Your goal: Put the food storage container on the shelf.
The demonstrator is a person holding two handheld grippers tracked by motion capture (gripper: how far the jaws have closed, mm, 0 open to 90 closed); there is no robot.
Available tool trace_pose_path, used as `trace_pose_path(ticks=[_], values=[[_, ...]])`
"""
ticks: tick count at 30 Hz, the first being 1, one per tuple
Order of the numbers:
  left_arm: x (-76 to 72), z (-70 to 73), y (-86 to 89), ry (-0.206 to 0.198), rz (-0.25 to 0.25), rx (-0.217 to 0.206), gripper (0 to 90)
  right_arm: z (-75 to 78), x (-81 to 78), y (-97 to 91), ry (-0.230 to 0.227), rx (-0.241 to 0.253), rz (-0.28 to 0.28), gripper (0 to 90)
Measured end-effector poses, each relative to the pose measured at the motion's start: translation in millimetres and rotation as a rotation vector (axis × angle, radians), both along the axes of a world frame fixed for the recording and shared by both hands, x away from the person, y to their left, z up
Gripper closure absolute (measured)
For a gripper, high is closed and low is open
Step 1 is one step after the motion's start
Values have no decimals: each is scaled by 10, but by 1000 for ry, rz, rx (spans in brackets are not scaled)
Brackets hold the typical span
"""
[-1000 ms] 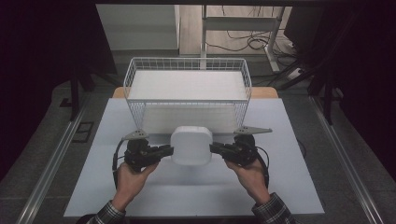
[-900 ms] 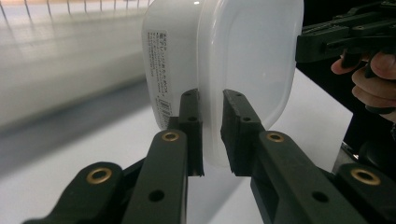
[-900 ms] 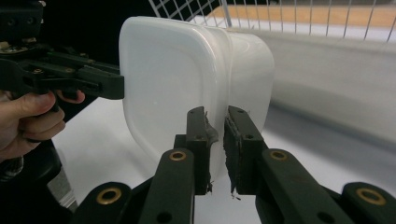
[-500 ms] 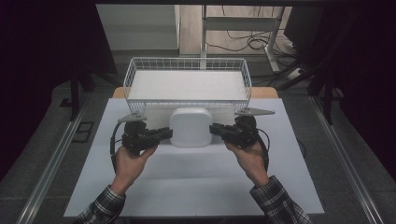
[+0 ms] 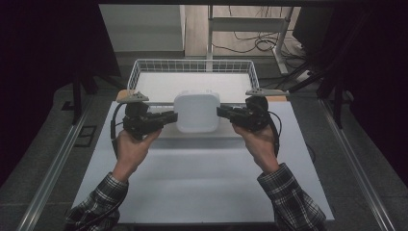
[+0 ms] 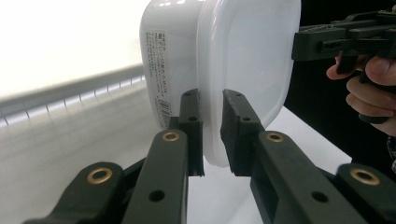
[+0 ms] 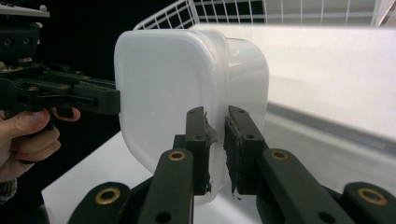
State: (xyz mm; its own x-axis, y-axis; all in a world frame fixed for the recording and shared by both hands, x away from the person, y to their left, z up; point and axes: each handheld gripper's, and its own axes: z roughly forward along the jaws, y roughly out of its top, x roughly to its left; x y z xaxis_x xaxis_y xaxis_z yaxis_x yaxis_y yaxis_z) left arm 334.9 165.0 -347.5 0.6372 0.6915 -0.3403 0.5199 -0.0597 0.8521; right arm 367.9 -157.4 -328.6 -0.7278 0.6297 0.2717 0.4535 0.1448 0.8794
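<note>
Above the white table [image 5: 202,183], just before the wire basket [image 5: 192,67], you hold the lidded white plastic container [image 5: 196,111] aloft, its stiff, slick, likely light rim pinched nearly shut by your left gripper [image 5: 169,117] and right gripper [image 5: 222,113] at opposite edges.
</note>
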Motion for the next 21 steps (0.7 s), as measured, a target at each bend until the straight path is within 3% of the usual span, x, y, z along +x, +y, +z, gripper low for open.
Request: trace_pose_path(ticks=[8,12,21], values=[[137,236,36,-13,3,-3,793,212,135,31,-12,27,-10,791],[284,371,48,-8,7,2,793,340,268,61,-17,33,-27,789],[597,384,77,49,3,3,786,408,537,138,8,6,-63,783]])
